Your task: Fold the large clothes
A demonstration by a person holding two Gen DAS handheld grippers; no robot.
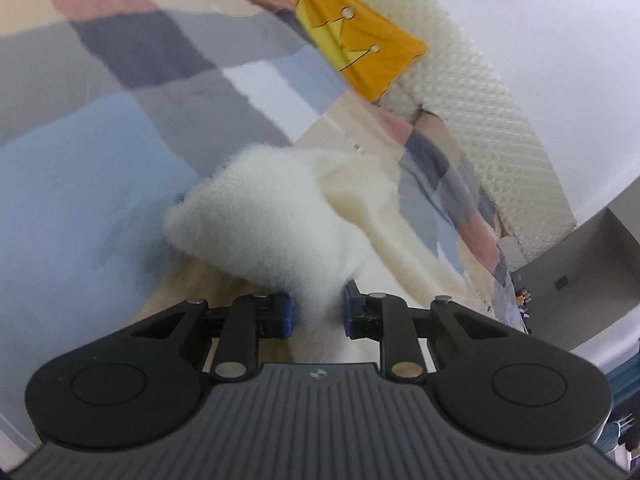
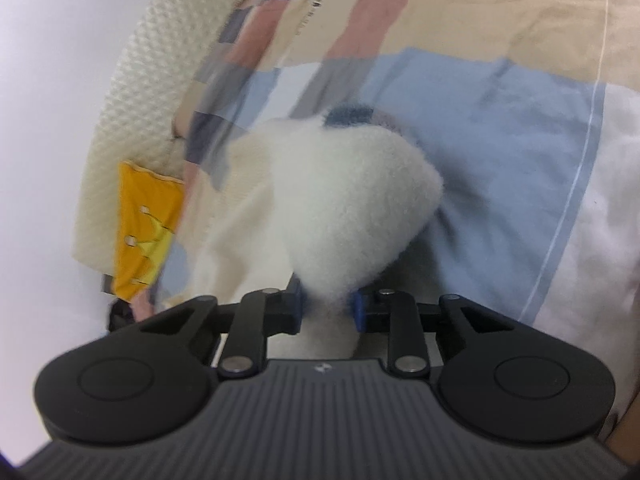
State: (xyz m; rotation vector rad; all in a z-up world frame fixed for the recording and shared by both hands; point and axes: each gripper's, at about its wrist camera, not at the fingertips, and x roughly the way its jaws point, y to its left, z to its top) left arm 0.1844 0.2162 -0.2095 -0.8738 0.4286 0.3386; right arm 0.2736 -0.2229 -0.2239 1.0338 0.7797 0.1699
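Observation:
A fluffy cream-white garment (image 1: pixel 276 216) lies on a bed with a patchwork cover (image 1: pixel 80 152). In the left wrist view my left gripper (image 1: pixel 317 312) is shut on a bunched corner of this garment, and the blue pads (image 1: pixel 285 316) pinch the fleece, which bulges forward above the jaws. In the right wrist view my right gripper (image 2: pixel 329 306) is likewise shut on another bunched part of the fluffy garment (image 2: pixel 352 208), which is lifted off the patchwork cover (image 2: pixel 500 128). A flatter cream part of the garment (image 1: pixel 404 240) trails toward the headboard.
A yellow pillow with a crown print (image 1: pixel 352 36) (image 2: pixel 144 232) leans on a cream quilted headboard (image 1: pixel 480 92) (image 2: pixel 132 92). A white wall (image 1: pixel 540 8) rises behind. Grey furniture (image 1: pixel 568 280) stands past the bed's end.

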